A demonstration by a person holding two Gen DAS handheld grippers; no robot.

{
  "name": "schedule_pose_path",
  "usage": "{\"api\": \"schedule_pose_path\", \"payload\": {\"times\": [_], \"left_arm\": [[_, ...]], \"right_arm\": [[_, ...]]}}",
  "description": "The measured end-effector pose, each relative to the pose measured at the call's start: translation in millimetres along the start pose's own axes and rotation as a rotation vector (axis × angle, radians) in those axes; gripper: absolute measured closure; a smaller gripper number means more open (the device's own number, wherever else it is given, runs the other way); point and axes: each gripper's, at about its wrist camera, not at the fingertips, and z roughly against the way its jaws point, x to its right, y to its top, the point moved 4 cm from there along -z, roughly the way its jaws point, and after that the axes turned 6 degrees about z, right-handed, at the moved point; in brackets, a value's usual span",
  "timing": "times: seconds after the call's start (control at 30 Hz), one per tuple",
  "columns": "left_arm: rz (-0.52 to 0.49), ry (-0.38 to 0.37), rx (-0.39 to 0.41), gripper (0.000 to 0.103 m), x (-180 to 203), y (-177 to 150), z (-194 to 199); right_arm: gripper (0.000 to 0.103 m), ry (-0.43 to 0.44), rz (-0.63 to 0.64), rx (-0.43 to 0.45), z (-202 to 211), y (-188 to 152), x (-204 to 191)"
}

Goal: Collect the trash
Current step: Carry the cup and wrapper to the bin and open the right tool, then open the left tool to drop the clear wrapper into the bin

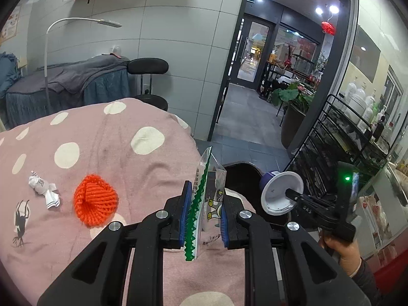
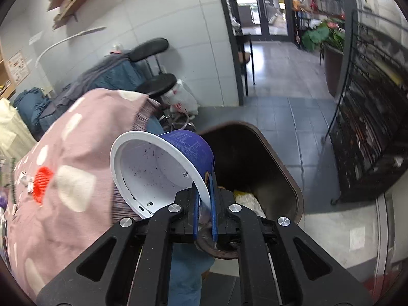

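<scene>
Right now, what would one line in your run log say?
left gripper: shut on snack wrapper | right gripper: shut on blue cup beside bin | left on bedspread: orange net, crumpled paper

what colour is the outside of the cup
Blue outside, white inside; the cup shows best in the right wrist view.

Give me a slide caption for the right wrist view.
Right gripper pinches the cup by its rim over the open bin.
</scene>
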Motion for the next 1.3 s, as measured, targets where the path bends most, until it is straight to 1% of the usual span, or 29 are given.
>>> {"api": "schedule_pose_path", "payload": {"times": [0.2, 0.33, 0.57, 0.67, 0.7, 0.77, 0.83, 0.87, 0.97, 1.17, 1.27, 1.3], "left_arm": [[-0.038, -0.022, -0.014, 0.084, 22, -3, -7], [-0.057, -0.037, -0.024, 0.084, 34, -7, -9], [-0.083, -0.063, -0.035, 0.084, 49, -10, -11], [-0.089, -0.075, -0.044, 0.084, 54, -10, -14], [-0.092, -0.076, -0.045, 0.084, 55, -11, -15], [-0.096, -0.082, -0.050, 0.084, 58, -11, -17], [-0.098, -0.091, -0.056, 0.084, 61, -12, -19], [-0.102, -0.095, -0.059, 0.084, 63, -12, -21], [-0.106, -0.105, -0.073, 0.084, 69, -13, -26], [-0.121, -0.153, -0.126, 0.084, 88, -15, -46], [-0.144, -0.173, -0.153, 0.084, 103, -19, -58], [-0.156, -0.179, -0.161, 0.084, 109, -20, -63]], "right_arm": [[0.095, -0.044, -0.040, -0.104, -60, -13, 29], [0.095, -0.054, -0.082, -0.183, -96, -18, 44], [0.095, -0.110, -0.099, -0.280, -143, -33, 58], [0.094, -0.124, -0.122, -0.301, -152, -38, 64], [0.091, -0.130, -0.126, -0.306, -153, -40, 64], [0.078, -0.134, -0.136, -0.304, -153, -45, 65], [0.040, -0.138, -0.139, -0.289, -149, -48, 64], [0.036, -0.146, -0.141, -0.273, -144, -50, 64], [0.036, -0.145, -0.139, -0.251, -133, -52, 62], [0.035, -0.136, -0.179, -0.199, -101, -55, 66], [0.033, -0.135, -0.201, -0.182, -85, -60, 70], [0.030, -0.140, -0.207, -0.176, -80, -62, 72]]}}
